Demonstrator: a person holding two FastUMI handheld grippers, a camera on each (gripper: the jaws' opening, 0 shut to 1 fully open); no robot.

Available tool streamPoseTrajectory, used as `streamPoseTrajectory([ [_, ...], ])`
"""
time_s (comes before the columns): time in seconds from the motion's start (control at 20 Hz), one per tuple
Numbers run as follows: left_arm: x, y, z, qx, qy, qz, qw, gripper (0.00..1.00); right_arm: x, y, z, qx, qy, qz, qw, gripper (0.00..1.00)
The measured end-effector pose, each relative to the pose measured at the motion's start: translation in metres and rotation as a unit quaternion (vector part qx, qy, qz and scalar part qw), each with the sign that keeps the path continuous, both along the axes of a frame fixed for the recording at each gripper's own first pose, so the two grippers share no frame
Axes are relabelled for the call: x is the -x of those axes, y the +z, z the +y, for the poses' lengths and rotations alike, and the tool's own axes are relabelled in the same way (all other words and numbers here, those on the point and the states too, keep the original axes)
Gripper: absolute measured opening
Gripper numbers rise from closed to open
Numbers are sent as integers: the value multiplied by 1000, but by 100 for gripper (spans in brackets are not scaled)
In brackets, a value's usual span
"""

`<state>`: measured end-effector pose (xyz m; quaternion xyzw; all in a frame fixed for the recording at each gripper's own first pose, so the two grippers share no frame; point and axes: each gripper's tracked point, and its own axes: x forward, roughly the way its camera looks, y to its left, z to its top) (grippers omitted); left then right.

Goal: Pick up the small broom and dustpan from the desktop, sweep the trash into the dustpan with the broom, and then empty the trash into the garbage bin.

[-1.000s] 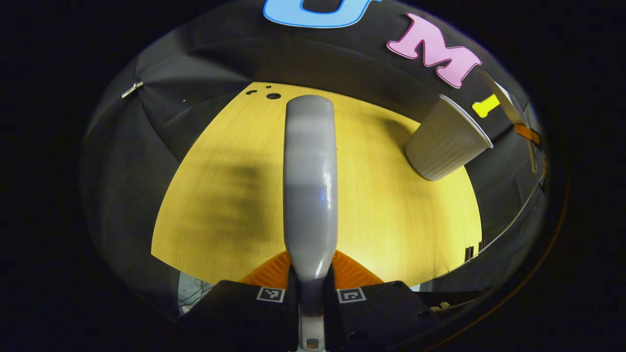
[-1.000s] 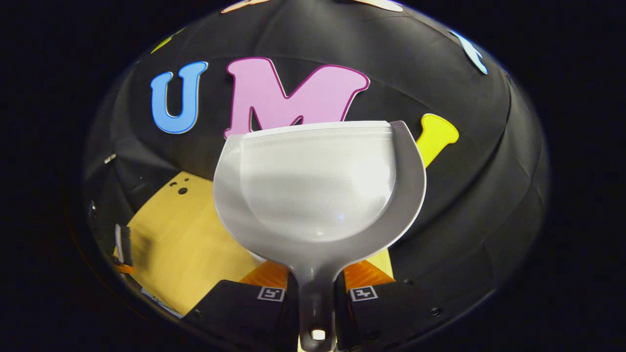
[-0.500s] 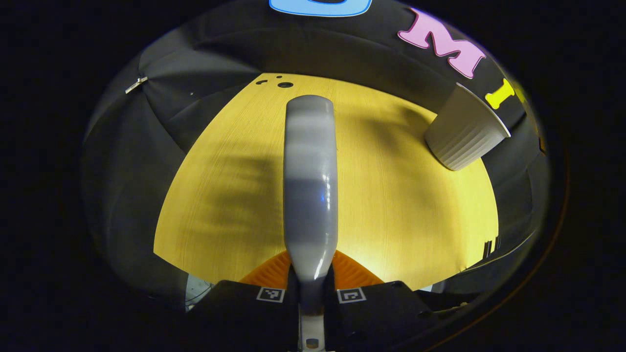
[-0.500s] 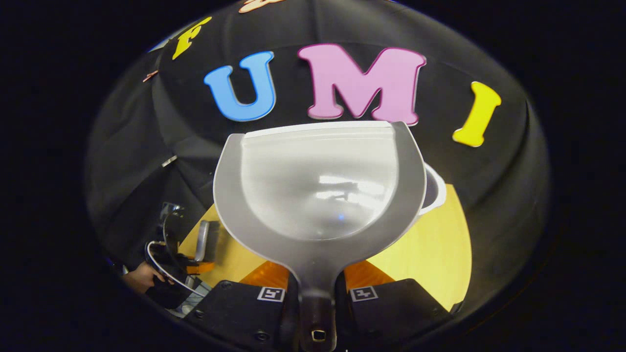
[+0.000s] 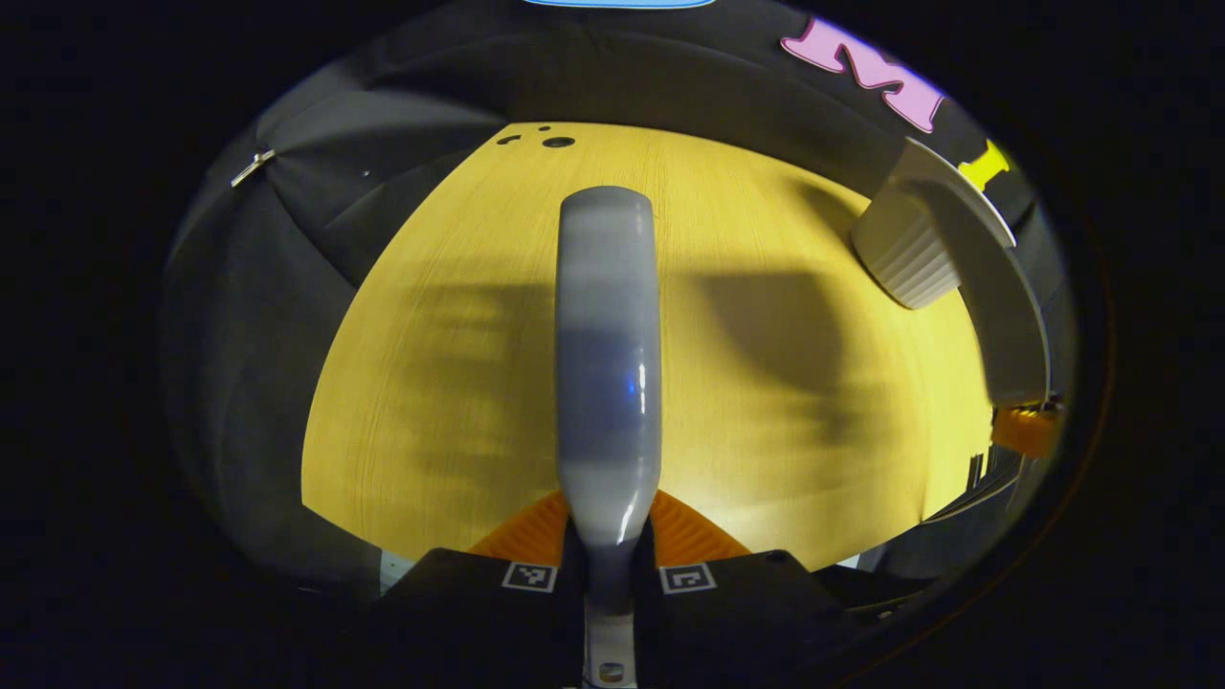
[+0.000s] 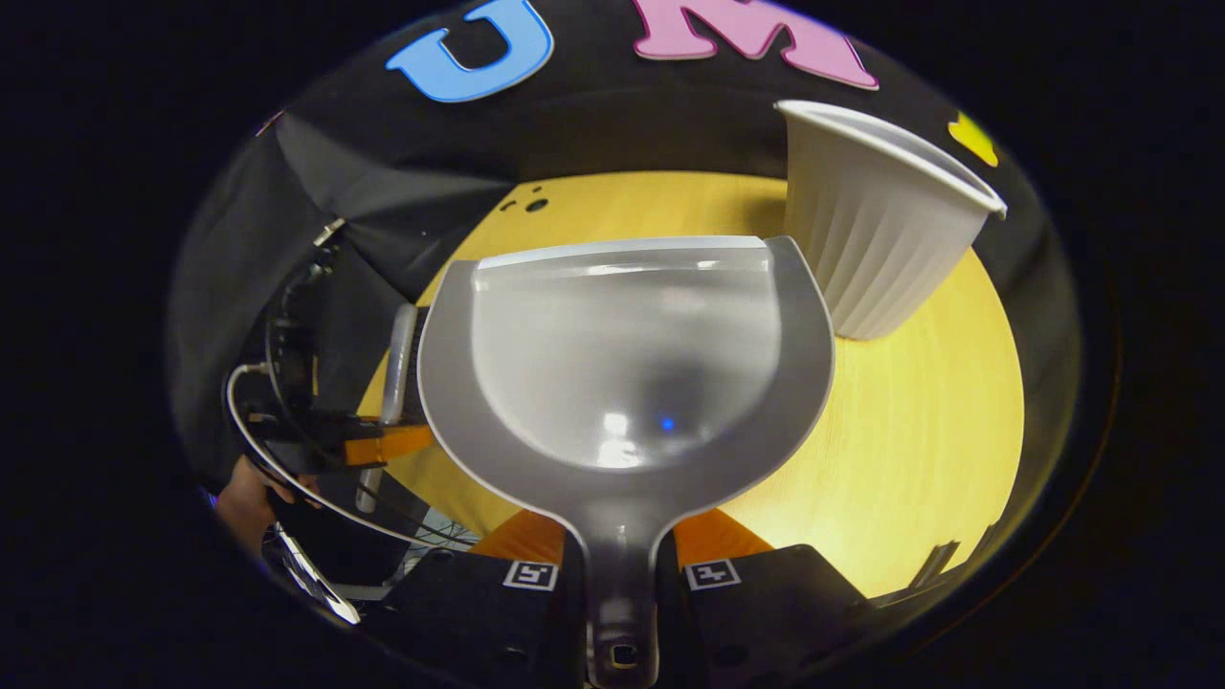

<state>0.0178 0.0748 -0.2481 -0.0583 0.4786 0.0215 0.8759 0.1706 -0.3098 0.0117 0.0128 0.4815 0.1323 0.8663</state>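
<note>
No legible text — none anywhere

Yellow wood-grain bench (image 5: 727,239), lit from above, w/ soft dark shadows across the middle. Small dark holes (image 5: 557,142) in the top at far edge, well apart from the bin. White ribbed garbage bin (image 6: 876,225) standing upright on bench, near far edge & close to the black cloth wall. Same bin (image 5: 904,254) seen at bench's far right corner in left gripper view. Surface around bin plain wood.
</note>
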Motion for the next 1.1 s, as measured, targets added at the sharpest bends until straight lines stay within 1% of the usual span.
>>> streamPoseTrajectory([
  [0.05,-3,-4,0,-4,-6,6,1000,24,0,-3,0,5,-4,10,1000,33],
  [0.15,-11,-13,0,-12,-19,16,1000,25,-4,-16,4,14,-17,28,999,34],
  [0.35,-27,-24,-6,-20,-39,31,999,25,-6,-42,9,22,-55,59,996,33],
  [0.55,-41,-32,-8,-30,-60,49,997,26,-11,-50,10,28,-74,74,994,34],
  [0.65,-45,-36,-11,-26,-70,57,996,26,-9,-50,12,35,-78,68,994,34],
  [0.8,-44,-41,-10,-29,-73,70,994,28,-9,-51,18,32,-90,70,993,35],
  [0.85,-45,-41,-9,-32,-73,70,994,31,-8,-52,21,29,-93,75,992,28],
  [0.9,-45,-40,-9,-35,-75,70,994,29,-9,-50,23,25,-94,76,992,36],
  [1.0,-43,-39,-12,-41,-79,75,993,29,-9,-49,26,18,-93,77,993,37],
  [1.05,-44,-38,-13,-42,-78,72,993,30,-9,-47,28,16,-91,77,993,53],
  [1.1,-44,-36,-13,-43,-79,70,993,30,-8,-45,29,12,-89,77,993,32],
])
